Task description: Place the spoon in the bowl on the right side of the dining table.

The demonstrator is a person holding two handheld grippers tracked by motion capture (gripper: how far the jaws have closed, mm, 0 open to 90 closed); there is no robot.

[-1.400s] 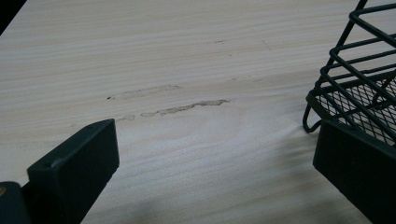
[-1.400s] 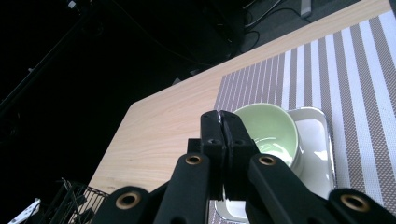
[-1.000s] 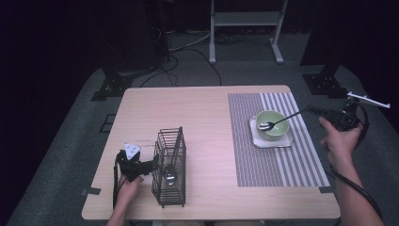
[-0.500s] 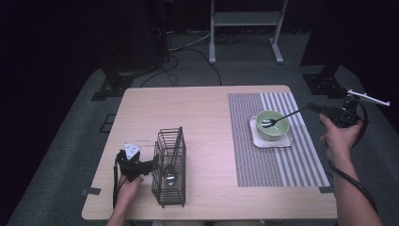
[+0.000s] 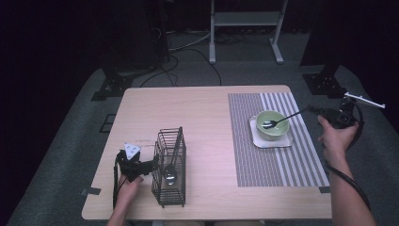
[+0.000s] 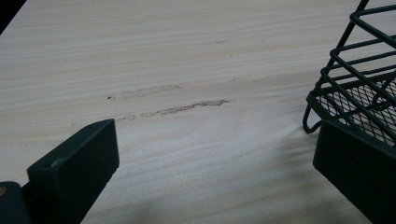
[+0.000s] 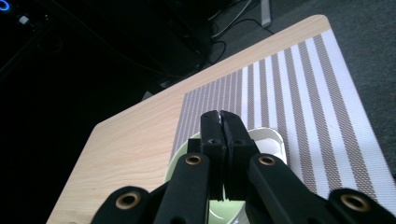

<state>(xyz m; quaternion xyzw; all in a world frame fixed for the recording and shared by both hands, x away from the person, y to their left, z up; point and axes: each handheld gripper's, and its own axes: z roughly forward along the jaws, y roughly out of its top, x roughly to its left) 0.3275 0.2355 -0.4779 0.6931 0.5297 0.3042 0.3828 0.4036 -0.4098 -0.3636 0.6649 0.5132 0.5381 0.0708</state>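
Barely shifted since a second ago: right gripper [image 5: 316,111] still clamped on spoon [image 5: 281,119] handle, spoon bowl still resting in green bowl [image 5: 272,125].

Left gripper [image 5: 151,165] with jaws apart, low on pale wooden desk [image 5: 197,113], one jaw against black wire caddy [image 5: 170,165] holding a second spoon [image 5: 170,173]. Green bowl on white square plate [image 5: 288,140], on striped placemat [image 5: 291,165]. Dark room beyond, grey carpet, cables, metal stand legs [image 5: 244,28].
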